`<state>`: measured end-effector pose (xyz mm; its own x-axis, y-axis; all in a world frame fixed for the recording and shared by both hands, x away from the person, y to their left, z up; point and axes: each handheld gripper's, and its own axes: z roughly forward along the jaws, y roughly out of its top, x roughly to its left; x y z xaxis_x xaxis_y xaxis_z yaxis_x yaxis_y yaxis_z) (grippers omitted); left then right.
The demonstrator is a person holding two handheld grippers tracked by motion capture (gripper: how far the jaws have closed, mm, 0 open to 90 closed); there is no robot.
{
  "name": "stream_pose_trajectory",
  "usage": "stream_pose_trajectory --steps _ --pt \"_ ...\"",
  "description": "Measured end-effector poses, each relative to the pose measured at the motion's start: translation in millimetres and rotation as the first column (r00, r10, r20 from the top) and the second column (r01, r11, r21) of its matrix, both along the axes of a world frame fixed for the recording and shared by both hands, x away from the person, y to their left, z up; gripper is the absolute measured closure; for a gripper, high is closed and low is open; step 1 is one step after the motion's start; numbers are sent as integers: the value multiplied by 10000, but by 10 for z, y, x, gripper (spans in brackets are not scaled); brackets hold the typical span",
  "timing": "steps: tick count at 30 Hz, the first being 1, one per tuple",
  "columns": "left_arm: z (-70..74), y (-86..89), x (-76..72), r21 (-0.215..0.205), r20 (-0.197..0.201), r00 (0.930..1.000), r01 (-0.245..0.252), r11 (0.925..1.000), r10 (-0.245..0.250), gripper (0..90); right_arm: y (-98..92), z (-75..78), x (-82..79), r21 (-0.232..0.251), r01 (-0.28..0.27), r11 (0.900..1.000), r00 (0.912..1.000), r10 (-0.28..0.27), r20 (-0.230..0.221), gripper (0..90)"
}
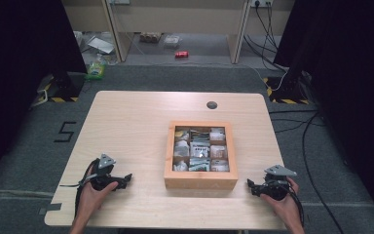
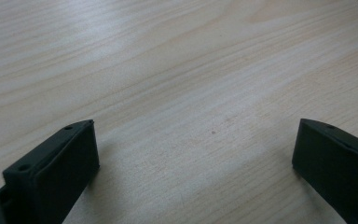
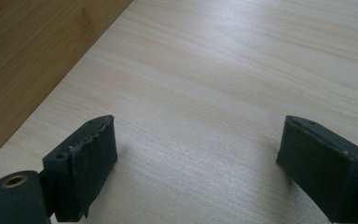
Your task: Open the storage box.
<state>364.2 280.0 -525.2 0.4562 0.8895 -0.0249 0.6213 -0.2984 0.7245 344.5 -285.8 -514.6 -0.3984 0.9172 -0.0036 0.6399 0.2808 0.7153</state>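
Observation:
A wooden box (image 1: 200,181) with nine compartments holding small packets sits on the light wood table (image 1: 131,126), right of centre. My left gripper (image 1: 125,180) rests near the table's front left, held by a hand and pointing right toward the box. Its jaws stand wide open over bare wood (image 2: 196,140). My right gripper (image 1: 251,186) rests at the front right, pointing left at the box. It is open too, with nothing between its fingers (image 3: 200,144). The box's side wall (image 3: 37,51) lies at the upper left of the right gripper view.
A round dark grommet (image 1: 212,105) is set in the table behind the box. Beyond the table are grey carpet, cables (image 1: 297,122), a red can (image 1: 181,54) and black stands (image 1: 61,85) on the floor.

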Motion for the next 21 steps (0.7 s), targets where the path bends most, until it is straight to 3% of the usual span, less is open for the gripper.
stream_pose_trajectory --steps 12,21 --pt "0 0 0 0 -1 10000 5 10000 -5 0 0 0 0 10 14 10000 10000 -14 -3 123" --pt "0 1 1 -1 -1 10000 8 10000 -8 0 -32 43 -15 254 124 9996 9999 -125 56 180"
